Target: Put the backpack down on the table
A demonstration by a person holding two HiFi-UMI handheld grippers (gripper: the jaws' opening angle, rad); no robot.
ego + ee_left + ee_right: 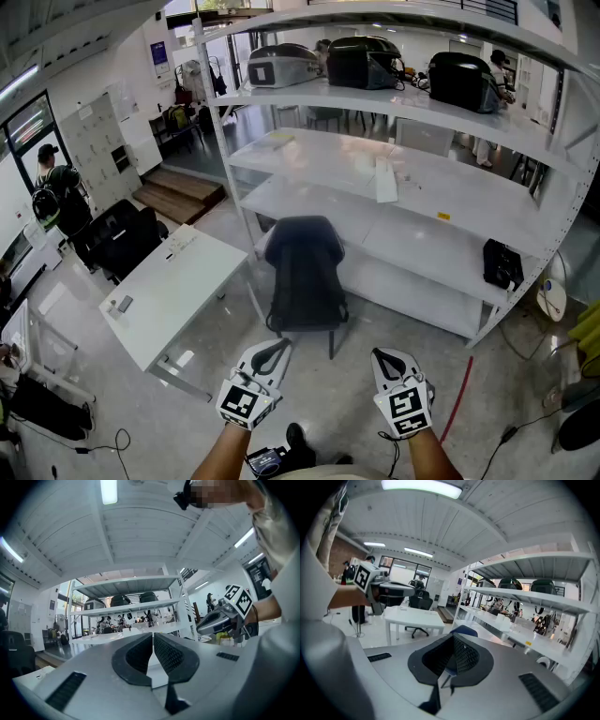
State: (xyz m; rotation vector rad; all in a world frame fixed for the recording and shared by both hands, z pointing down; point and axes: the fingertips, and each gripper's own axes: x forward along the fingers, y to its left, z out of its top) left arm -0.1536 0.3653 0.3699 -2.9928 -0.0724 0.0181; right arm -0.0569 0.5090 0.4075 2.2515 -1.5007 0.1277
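Observation:
Three backpacks stand on the top shelf of a white rack: a grey backpack (279, 66), a black backpack (364, 62) in the middle and another black backpack (463, 81) at the right. The white table (173, 286) stands to the left of the rack. My left gripper (275, 351) and right gripper (386, 358) are low in the head view, side by side above the floor and far from the backpacks. Both are shut with nothing between their jaws, as the left gripper (153, 641) and right gripper (452, 649) show in their own views.
A dark office chair (305, 274) stands between me and the rack (394, 178). A small black bag (502, 264) lies on a lower shelf at the right. A red cable (457, 398) runs over the floor. A person (58, 187) and more chairs are at the far left.

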